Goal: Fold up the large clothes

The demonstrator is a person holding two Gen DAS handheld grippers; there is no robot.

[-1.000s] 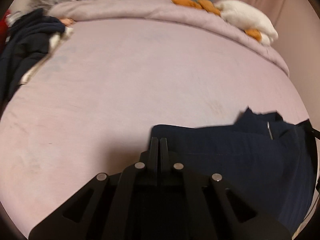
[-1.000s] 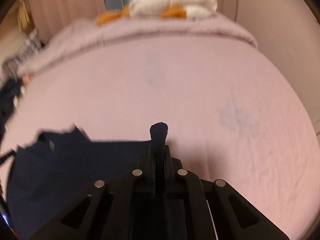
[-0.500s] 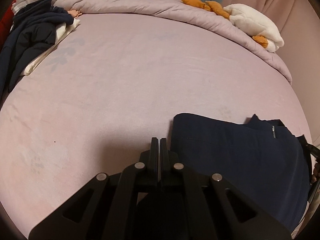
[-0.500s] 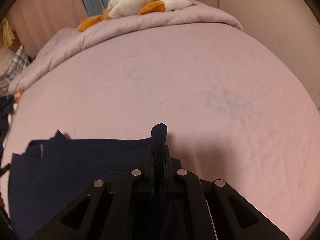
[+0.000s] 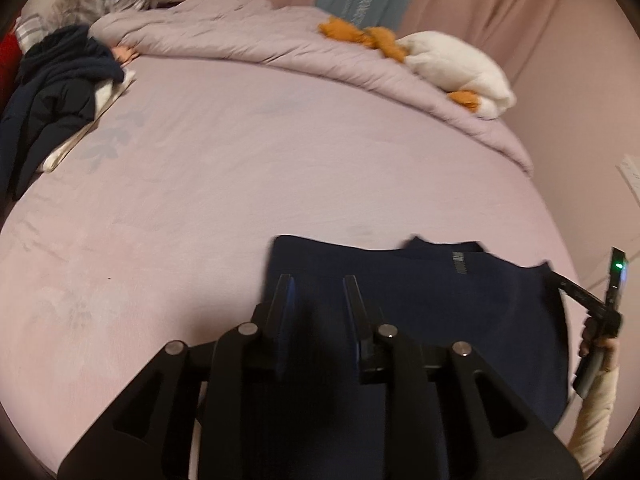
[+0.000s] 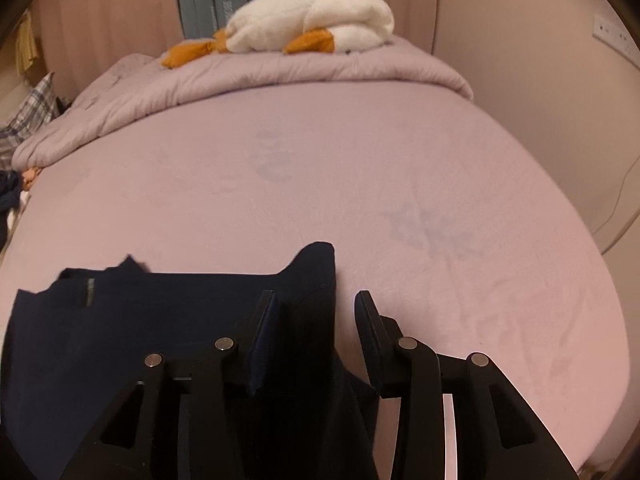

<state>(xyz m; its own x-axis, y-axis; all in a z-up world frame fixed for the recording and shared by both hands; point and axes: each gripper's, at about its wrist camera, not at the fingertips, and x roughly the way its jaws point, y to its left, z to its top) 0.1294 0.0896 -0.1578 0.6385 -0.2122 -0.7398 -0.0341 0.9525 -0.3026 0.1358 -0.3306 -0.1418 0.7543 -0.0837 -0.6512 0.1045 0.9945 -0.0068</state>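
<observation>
A dark navy garment (image 5: 460, 304) lies folded flat on the pink bed sheet (image 5: 240, 184) near the front edge. It also shows in the right wrist view (image 6: 140, 320). My left gripper (image 5: 318, 284) is open over the garment's left front corner, its fingers apart with cloth beneath them. My right gripper (image 6: 314, 300) is open at the garment's right front corner, where a raised flap of navy cloth (image 6: 316, 264) stands loose between the fingers. The right gripper's body shows at the far right of the left wrist view (image 5: 600, 308).
A rolled pink duvet (image 5: 280, 44) lies along the back of the bed with a white and orange plush toy (image 5: 460, 64) on it. A heap of dark clothes (image 5: 52, 88) lies at the left edge. Curtains and a wall stand behind.
Both grippers were shut on the garment's corners and have opened, letting the cloth go. The garment now lies on the sheet.
</observation>
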